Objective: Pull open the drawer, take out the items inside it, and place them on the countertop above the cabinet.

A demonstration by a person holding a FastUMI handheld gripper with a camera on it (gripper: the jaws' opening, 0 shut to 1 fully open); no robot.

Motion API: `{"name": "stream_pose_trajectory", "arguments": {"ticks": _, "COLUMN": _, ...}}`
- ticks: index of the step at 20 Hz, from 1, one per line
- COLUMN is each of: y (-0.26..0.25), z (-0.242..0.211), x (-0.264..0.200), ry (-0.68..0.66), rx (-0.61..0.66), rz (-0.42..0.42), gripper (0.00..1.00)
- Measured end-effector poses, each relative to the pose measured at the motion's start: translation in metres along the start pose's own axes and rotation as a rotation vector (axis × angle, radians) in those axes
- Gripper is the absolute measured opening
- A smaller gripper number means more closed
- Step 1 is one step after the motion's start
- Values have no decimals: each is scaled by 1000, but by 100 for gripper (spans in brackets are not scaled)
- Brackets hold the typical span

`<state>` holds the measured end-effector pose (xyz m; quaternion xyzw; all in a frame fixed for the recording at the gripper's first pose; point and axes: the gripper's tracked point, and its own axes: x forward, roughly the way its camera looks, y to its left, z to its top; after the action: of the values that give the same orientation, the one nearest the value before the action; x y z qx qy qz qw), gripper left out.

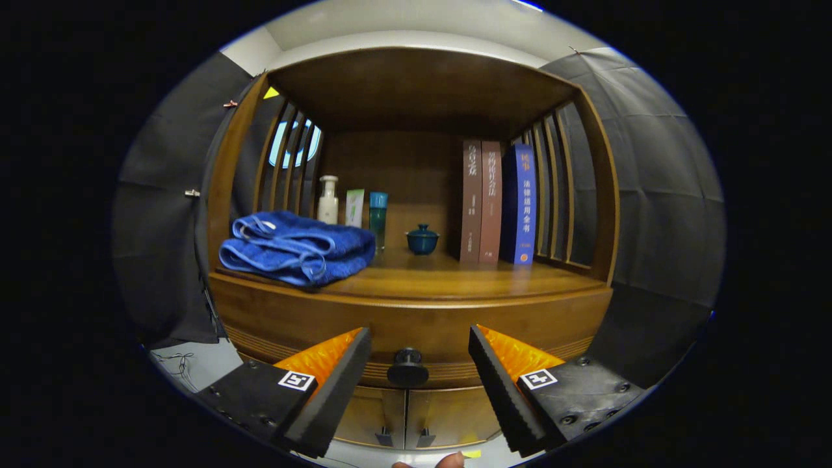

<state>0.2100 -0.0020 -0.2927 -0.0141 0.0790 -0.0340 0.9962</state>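
**Gripper poised at a closed drawer knob, with a cluttered countertop above**

The gripper (419, 351) faces a wooden cabinet (585, 325), its two fingers spread wide apart and holding nothing. Between the fingertips, touching neither, sits a round dark knob (407, 368) on the front of the drawer (416, 325), which is closed, so the items inside are hidden. Below the drawer are two small cabinet doors (406, 416), also closed.

Just above the drawer is the countertop (455, 276), set inside an open wooden niche with slatted sides. A folded blue towel (296, 248) lies on its left part, overhanging the front edge slightly. Behind the towel stand a white pump bottle (328, 200), a pale tube (354, 208) and a teal bottle (378, 218). A small dark blue lidded pot (422, 239) stands near the middle, toward the back. To its right, three upright books (497, 203) lean together, two brown and one blue. The front middle and right of the countertop are bare wood.

A fingertip (448, 460) of the person shows beneath the gripper.
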Motion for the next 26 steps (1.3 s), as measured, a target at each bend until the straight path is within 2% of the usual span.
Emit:
{"name": "stream_pose_trajectory", "arguments": {"ticks": 2, "y": 2, "z": -19, "x": 15, "ry": 29, "rx": -7, "rz": 1, "gripper": 99}}
{"name": "stream_pose_trajectory", "arguments": {"ticks": 6, "y": 6, "z": -46, "x": 30, "ry": 85, "rx": 14, "rz": 28, "gripper": 87}}
{"name": "stream_pose_trajectory", "arguments": {"ticks": 8, "y": 16, "z": -48, "x": 32, "ry": 89, "rx": 18, "rz": 64, "gripper": 67}}
{"name": "stream_pose_trajectory", "arguments": {"ticks": 9, "y": 14, "z": -45, "x": 28, "ry": 81, "rx": 7, "rz": 60, "gripper": 53}}
{"name": "stream_pose_trajectory", "arguments": {"ticks": 10, "y": 13, "z": -48, "x": 31, "ry": 83, "rx": 3, "rz": 56, "gripper": 53}}
{"name": "stream_pose_trajectory", "arguments": {"ticks": 11, "y": 12, "z": -45, "x": 29, "ry": 82, "rx": 17, "rz": 58, "gripper": 46}}
{"name": "stream_pose_trajectory", "arguments": {"ticks": 12, "y": 14, "z": -46, "x": 29, "ry": 82, "rx": 33, "rz": 61, "gripper": 46}}
{"name": "stream_pose_trajectory", "arguments": {"ticks": 13, "y": 12, "z": -45, "x": 30, "ry": 87, "rx": 41, "rz": 61, "gripper": 39}}
{"name": "stream_pose_trajectory", "arguments": {"ticks": 14, "y": 12, "z": -47, "x": 30, "ry": 89, "rx": 50, "rz": 61, "gripper": 39}}
{"name": "stream_pose_trajectory", "arguments": {"ticks": 15, "y": 13, "z": -48, "x": 27, "ry": 95, "rx": 60, "rz": 60, "gripper": 31}}
{"name": "stream_pose_trajectory", "arguments": {"ticks": 19, "y": 13, "z": -48, "x": 13, "ry": 103, "rx": 68, "rz": 51, "gripper": 31}}
{"name": "stream_pose_trajectory", "arguments": {"ticks": 26, "y": 8, "z": -51, "x": -51, "ry": 116, "rx": 70, "rz": 52, "gripper": 31}}
